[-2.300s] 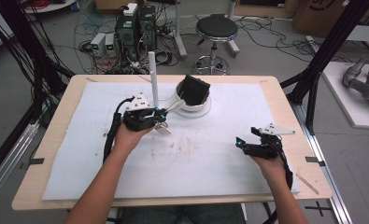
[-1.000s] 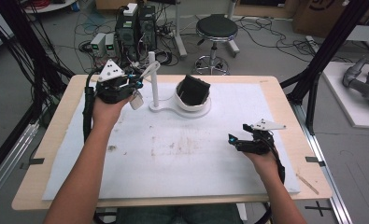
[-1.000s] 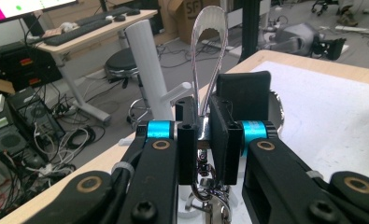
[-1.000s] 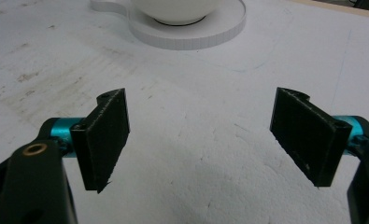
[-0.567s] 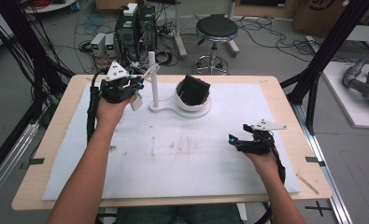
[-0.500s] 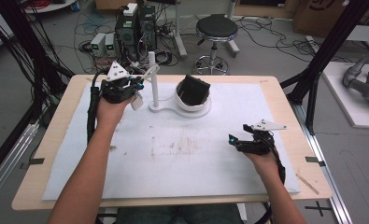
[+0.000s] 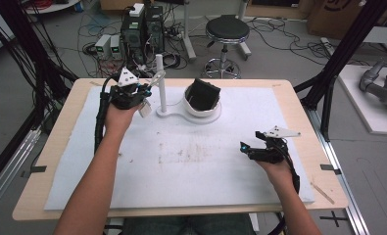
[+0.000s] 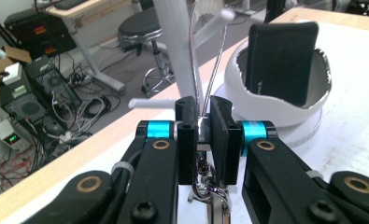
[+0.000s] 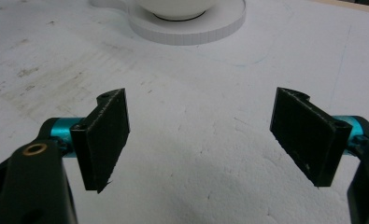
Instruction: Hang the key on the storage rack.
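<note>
Pinching a thin wire keyring [image 8: 209, 88] in my left gripper [image 7: 143, 96], jaws clamped, upper left of high view, just beside white post [image 7: 160, 83]. Right gripper [image 7: 247, 148] lower right, jaws wide apart, holding nothing.

Stool: round black-seated stool on a chrome base [image 7: 227, 34], standing on the floor beyond the table's far edge.
Computers: two dark tower computers [image 7: 142, 29], upright on the floor, far left.
Cables: tangled cables [image 7: 284, 29] strewn across the grey floor.
Table: pale wooden tabletop [image 7: 63, 147] under a white foam sheet [image 7: 191, 166], smudged brown mid-sheet.
</note>
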Tool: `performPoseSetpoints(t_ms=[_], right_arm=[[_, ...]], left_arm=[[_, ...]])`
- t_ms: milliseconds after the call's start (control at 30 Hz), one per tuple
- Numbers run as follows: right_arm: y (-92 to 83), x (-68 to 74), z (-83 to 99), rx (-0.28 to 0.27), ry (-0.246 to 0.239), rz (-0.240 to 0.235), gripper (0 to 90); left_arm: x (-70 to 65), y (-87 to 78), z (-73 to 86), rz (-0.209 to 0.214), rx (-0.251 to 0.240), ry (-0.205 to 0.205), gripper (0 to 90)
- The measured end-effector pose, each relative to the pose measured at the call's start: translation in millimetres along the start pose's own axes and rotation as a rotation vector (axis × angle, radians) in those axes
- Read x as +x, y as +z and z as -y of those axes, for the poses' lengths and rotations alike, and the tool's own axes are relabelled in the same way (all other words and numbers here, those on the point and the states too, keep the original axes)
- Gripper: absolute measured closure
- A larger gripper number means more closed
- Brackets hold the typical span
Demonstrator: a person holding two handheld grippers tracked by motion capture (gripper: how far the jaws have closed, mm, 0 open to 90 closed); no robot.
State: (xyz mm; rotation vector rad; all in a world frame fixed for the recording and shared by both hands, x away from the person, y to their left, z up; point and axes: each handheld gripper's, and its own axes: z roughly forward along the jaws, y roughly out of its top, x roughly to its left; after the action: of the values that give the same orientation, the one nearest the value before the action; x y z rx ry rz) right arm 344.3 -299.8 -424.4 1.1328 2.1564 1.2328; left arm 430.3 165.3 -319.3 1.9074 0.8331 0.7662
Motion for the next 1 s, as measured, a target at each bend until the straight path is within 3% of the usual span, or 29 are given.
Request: performPoseSetpoints(t_ms=[167, 267, 500, 767, 1000], right_arm=[[-0.2, 0.1, -0.1, 0.000, 0.000, -0.001, 20.0], [-0.4, 0.8, -0.1, 0.000, 0.003, -0.002, 20.0], [-0.1, 1.6, -1.0, -0.006, -0.002, -0.003, 20.0], [4.0, 0.3, -4.6, -0.015, 0.001, 0.000, 20.0], [8.5, -0.7, -8.5, -0.021, -0.001, 0.003, 20.0]], left_arm=[[1.5, 1.6, 5.6, -0.007, 0.010, -0.013, 80.5], [2.1, 1.2, 7.1, -0.016, 0.003, -0.038, 65.8], [-0.4, -3.6, 12.4, 0.002, 0.000, -0.074, 50.9], [-14.4, -13.9, 38.4, 0.071, -0.027, -0.094, 37.1], [-26.8, -21.9, 59.7, 0.120, -0.010, -0.089, 32.7]])
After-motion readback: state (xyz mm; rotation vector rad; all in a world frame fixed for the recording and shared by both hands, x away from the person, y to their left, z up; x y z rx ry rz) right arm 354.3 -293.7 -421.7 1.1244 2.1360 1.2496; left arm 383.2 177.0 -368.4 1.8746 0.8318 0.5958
